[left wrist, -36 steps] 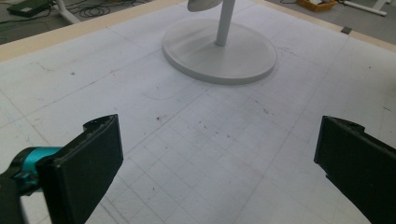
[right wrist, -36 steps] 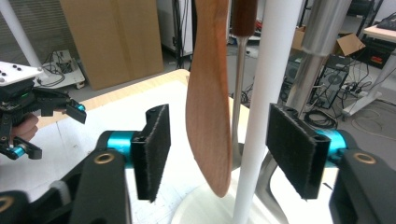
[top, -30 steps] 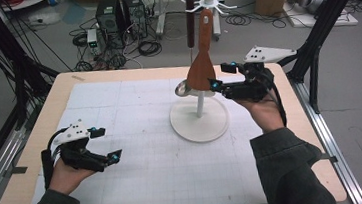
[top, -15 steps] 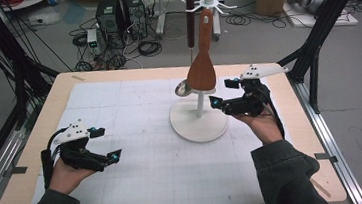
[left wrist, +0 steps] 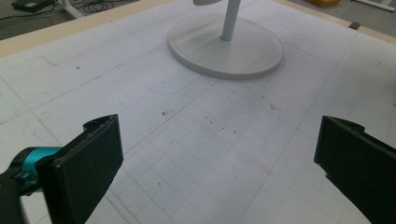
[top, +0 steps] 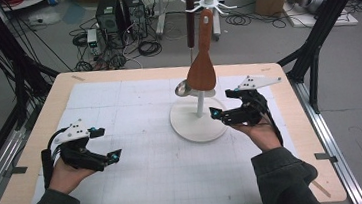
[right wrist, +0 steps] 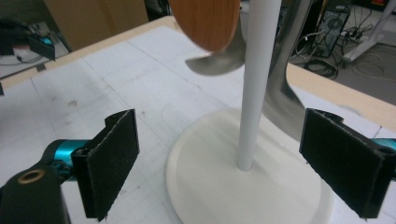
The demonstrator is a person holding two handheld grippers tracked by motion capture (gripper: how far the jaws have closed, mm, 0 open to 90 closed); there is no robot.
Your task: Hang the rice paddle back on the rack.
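Writing and labels: no brand, label or readable text can be made out; the white table mat [top: 136,131] carries only a faint pencilled grid and small dark specks.
Right gripper [top: 220,104]: held in the person's right hand just beside the round white base [top: 187,124] of the utensil stand, on its right in the high view.
Right gripper fingers: its black padded fingers [right wrist: 112,156] stand wide apart, having just been opening; the stand's white pole [right wrist: 254,88] rises beyond the gap, and the pads press on nothing.
Left gripper [top: 111,155]: held in the person's left hand low over the mat at the near left, well apart from the stand.
Left gripper fingers: its black fingers [left wrist: 91,158] are spread wide, bare mat between them, holding nothing.
Wooden spatula [top: 202,59]: a brown wooden spatula hangs on the stand, blade down, above the base.
Metal spoon [top: 183,87]: a shiny steel spoon's bowl hangs just behind the spatula blade, beside the pole.
Table: pale wooden tabletop [top: 58,96] under the mat, with cables and computer cases on the floor beyond.
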